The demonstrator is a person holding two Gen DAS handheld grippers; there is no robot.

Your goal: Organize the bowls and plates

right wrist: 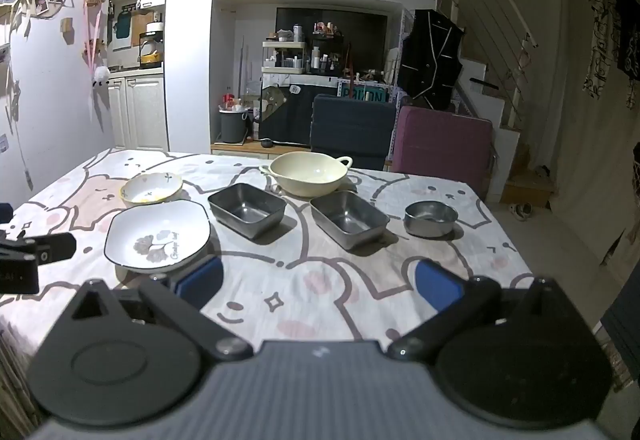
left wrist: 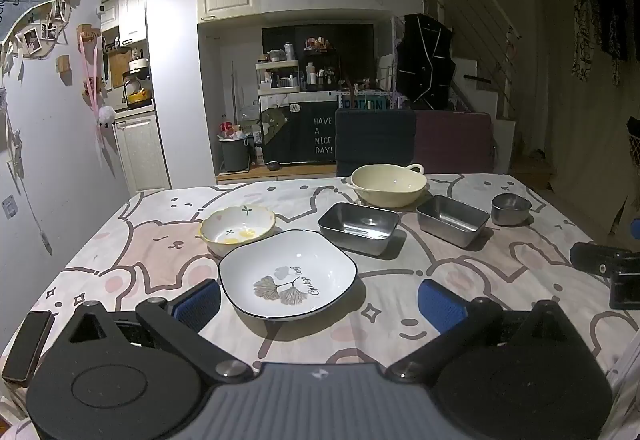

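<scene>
Left gripper (left wrist: 319, 300): fingers spread wide and empty, hovering over the near edge of the surface (left wrist: 400, 280), which wears a cartoon-bear cloth.
Right gripper (right wrist: 319, 282): fingers likewise released, nothing between them, aimed down toward the two metal tins.
Nearest dish: white squarish ceramic plate with a dark rim and a grey leaf print (left wrist: 288, 274), just ahead of the left gripper, closer to its left finger.
Behind it: small white bowl with a yellow scalloped rim and leaf sprigs (left wrist: 237, 229), touching or nearly touching the plate's far left edge.
Middle row: two rectangular stainless-steel tins, left one (left wrist: 359, 226) and right one (left wrist: 453, 220), side by side but apart; a small round steel bowl (left wrist: 511, 209) stands further right.
Farthest: large cream bowl with two loop handles (left wrist: 388, 185), just behind the tins.
Step in hand: judged as the start; every dish sits separate, none stacked.
Next move: probably a grasp on a rim. The plate's shallow, sloping lip calls for a low, level approach so the fingers bite its edge rather than slide off.
</scene>
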